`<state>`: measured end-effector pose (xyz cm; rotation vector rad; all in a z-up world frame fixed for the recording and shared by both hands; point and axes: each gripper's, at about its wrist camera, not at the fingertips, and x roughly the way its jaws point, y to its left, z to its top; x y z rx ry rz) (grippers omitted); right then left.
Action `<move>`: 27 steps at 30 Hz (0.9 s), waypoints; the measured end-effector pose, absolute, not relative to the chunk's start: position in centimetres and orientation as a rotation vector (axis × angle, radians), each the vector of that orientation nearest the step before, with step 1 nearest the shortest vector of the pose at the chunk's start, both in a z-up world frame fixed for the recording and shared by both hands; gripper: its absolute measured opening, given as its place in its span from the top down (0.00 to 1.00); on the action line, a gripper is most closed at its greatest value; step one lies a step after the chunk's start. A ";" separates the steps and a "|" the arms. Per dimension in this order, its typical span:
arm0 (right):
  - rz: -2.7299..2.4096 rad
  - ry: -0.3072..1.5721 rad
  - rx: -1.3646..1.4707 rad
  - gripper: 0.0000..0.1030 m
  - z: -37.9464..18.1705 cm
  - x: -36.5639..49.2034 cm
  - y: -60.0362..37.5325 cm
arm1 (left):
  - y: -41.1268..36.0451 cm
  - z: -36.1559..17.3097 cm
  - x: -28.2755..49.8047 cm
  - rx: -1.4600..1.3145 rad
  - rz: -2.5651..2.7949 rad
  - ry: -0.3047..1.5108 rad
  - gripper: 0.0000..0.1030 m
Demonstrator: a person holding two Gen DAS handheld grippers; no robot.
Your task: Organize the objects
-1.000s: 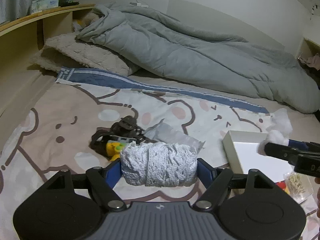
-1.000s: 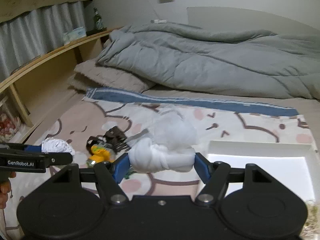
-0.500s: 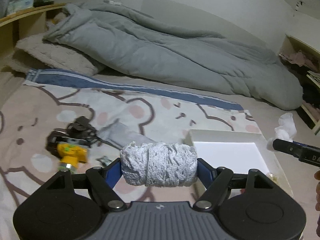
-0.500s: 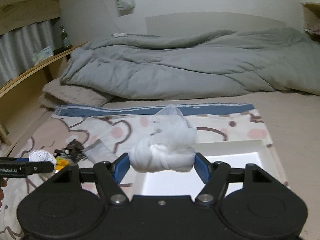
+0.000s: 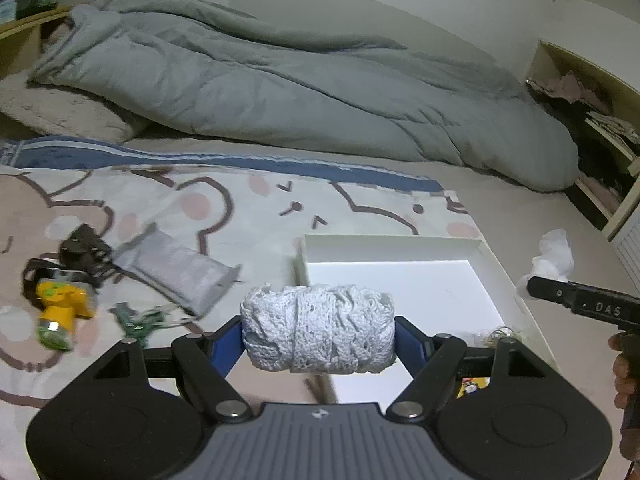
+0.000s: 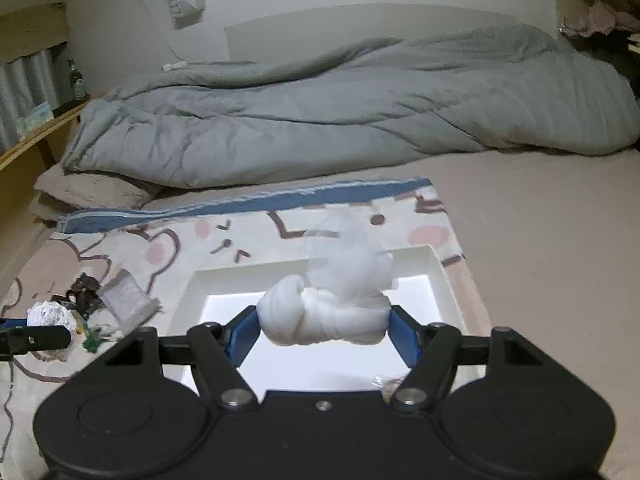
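Note:
My left gripper (image 5: 318,334) is shut on a white lace roll (image 5: 318,330), held just above the near left edge of a white tray (image 5: 394,244) on the bed. My right gripper (image 6: 324,322) is shut on a knotted white cloth bundle (image 6: 326,320) and hangs over the same white tray (image 6: 438,276). In the left wrist view the right gripper (image 5: 560,296) reaches in from the right with the white bundle (image 5: 554,256). In the right wrist view the left gripper (image 6: 36,338) shows at the left edge with the lace roll (image 6: 50,314).
Left of the tray, on the bear-print sheet (image 5: 240,200), lie a grey pouch (image 5: 178,268), a yellow toy (image 5: 60,308), a dark tangled object (image 5: 82,246) and a small green board (image 5: 138,322). A grey duvet (image 5: 280,92) fills the back. Small items (image 5: 496,334) sit in the tray's near corner.
Both grippers have swung to the right with their loads, from over the loose items to over the white tray. The tray now sits centred under the right gripper.

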<state>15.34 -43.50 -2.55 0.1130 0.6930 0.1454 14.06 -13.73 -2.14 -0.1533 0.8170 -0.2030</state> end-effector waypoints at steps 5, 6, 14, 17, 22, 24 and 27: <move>0.122 0.722 0.106 0.32 -3.9 16.1 -44.9 | -16.7 -3.4 15.4 -0.156 -0.253 0.838 0.24; 0.119 0.729 0.109 0.32 -4.1 16.3 -45.1 | -17.3 -3.7 15.6 -0.151 -0.265 0.841 0.24; 0.111 0.780 0.103 0.32 -6.0 18.2 -45.3 | -22.2 -5.5 17.4 -0.085 -0.387 0.851 0.24; 0.110 0.800 0.096 0.32 -6.8 19.1 -45.4 | -23.6 -6.1 17.7 -0.032 -0.445 0.854 0.24; 0.110 0.835 0.075 0.31 -8.1 20.7 -45.4 | -25.1 -7.2 18.5 0.029 -0.489 0.875 0.24; 0.094 0.853 0.087 0.31 -8.8 21.4 -45.6 | -25.2 -7.7 19.0 0.001 -0.493 0.899 0.24; 0.067 0.899 0.123 0.31 -9.8 22.2 -46.1 | -25.3 -8.5 19.5 -0.034 -0.497 0.922 0.24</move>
